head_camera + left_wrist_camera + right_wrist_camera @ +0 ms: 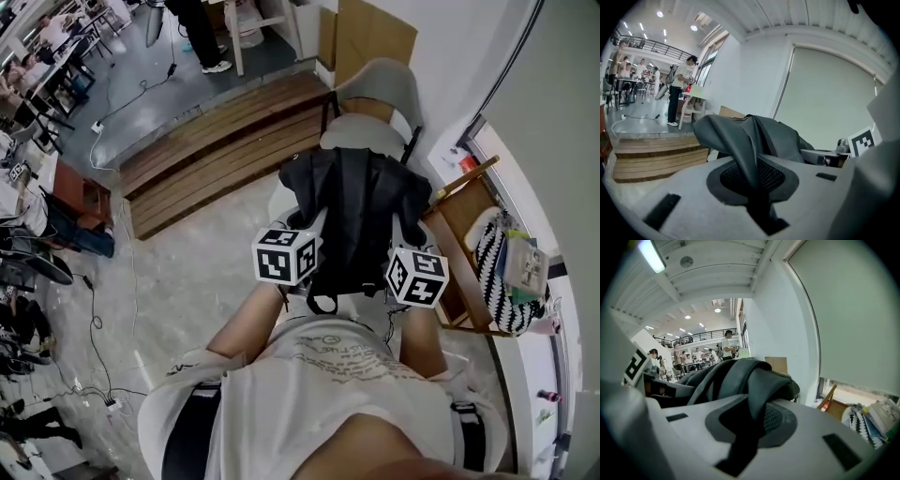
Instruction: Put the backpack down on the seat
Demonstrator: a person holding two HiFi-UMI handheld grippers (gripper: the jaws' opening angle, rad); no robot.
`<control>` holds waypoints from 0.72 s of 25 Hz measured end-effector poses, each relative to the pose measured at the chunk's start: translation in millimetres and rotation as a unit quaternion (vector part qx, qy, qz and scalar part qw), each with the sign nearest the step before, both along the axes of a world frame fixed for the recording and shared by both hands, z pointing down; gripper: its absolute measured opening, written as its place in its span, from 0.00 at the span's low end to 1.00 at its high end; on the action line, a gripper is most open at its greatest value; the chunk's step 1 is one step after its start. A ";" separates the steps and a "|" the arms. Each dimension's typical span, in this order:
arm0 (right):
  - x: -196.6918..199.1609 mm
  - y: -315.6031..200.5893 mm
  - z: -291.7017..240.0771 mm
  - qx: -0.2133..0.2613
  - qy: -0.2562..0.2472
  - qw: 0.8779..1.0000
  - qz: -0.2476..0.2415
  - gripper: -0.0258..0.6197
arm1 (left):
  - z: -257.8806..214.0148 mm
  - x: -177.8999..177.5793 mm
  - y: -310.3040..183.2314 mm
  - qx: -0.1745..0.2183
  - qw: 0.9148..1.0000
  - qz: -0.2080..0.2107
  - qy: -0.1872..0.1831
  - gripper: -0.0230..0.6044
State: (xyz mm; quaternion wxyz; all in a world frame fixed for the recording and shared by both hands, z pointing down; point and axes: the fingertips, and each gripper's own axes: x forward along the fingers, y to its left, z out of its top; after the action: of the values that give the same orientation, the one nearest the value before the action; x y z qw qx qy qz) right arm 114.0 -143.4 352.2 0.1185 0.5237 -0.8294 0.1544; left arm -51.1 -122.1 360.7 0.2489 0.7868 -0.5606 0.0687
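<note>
Left hand-held gripper [757, 187] and right hand-held gripper [745, 427] both clench the backpack [361, 211], carried short of the chair seat [361, 131]. Left to do: lowering and release.

Black backpack [361, 211], pale grey chair [377, 89], black-and-white zigzag bag [495, 272], brown wooden step [216, 145]

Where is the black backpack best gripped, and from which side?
The two padded shoulder straps, one per gripper, approached from the person's side. They are narrow enough for the jaws and set apart, so the backpack should hang level; the left gripper and right gripper hold it so.
</note>
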 end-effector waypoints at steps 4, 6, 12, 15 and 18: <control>14.2 -21.2 0.8 -0.003 -0.010 1.000 -0.003 0.12 | -1.2 16.0 -20.8 -0.009 1.000 0.003 -0.001 0.14; 18.5 -29.4 2.8 -0.006 -0.020 1.000 -0.004 0.12 | -1.8 20.2 -28.7 -0.013 1.000 0.004 -0.004 0.14; 28.0 -45.0 22.7 -0.027 -0.036 0.999 -0.005 0.12 | 13.6 30.4 -48.7 -0.044 0.999 0.007 -0.004 0.14; 31.1 -47.9 34.9 -0.042 -0.042 0.998 0.005 0.12 | 22.6 33.4 -54.4 -0.058 0.998 0.019 -0.009 0.14; 29.0 -55.1 41.7 -0.049 -0.045 0.998 0.014 0.12 | 29.7 31.4 -62.6 -0.065 0.997 0.029 -0.012 0.14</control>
State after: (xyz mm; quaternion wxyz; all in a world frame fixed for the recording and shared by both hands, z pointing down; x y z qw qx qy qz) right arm 143.0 -198.6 393.9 0.1043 0.5216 -0.8179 0.2195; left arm -19.8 -184.7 390.4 0.2906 0.7843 -0.5345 0.1216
